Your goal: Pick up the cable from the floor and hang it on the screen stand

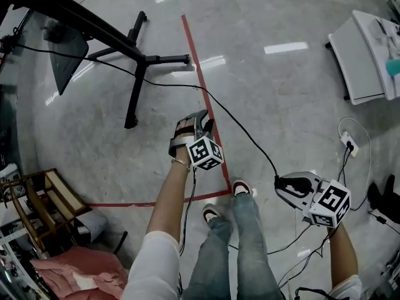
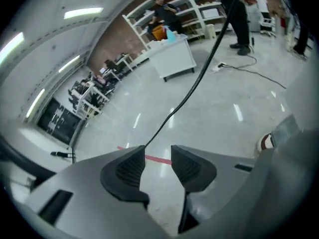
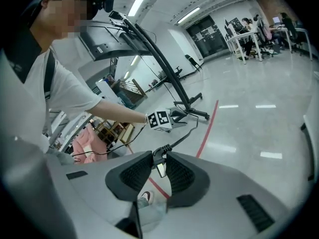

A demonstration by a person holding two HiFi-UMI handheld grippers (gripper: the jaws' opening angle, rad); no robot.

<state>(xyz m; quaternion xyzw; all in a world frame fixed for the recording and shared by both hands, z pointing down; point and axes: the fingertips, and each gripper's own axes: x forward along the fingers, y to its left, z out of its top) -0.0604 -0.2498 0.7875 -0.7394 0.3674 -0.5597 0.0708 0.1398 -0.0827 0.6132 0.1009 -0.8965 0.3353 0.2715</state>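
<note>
The right gripper (image 3: 159,156) is clamped on the plug end of the thin black cable (image 3: 183,137). Both ribbed pads press the moulded plug, and its metal tip shows between them. Gripping the stiff plug, I judge, gives a surer hold than bare cord would, and it holds the end clear of the grey polished floor (image 1: 281,92). From those jaws the cord runs forward in a long, nearly taut line.

The left gripper (image 2: 158,156) has its jaws apart with nothing pinched. The cord crosses just beyond the tip of one pad, and I cannot tell whether it touches there. This looks like a hand ready to take the cord mid-span, so the slack can be guided while the other hand holds the end.

Farther ahead of both tools stands the black metal screen stand (image 1: 136,86) on splayed feet, with its dark screen (image 1: 65,58) beside the post. The cord passes over the feet and on toward the stand's upper arm. So the cable is up off the floor at this end but, as I read it, not yet hung.

A red tape line (image 1: 197,67) runs under the cord. The stand's feet look the likeliest snag ahead. Behind the right gripper lies a white plug block (image 1: 349,144), which could tangle, and beyond that is a white cart (image 1: 359,49). Low beside the left gripper, well apart, sit a wooden rack (image 1: 50,195) and pink cloth (image 1: 81,270).
</note>
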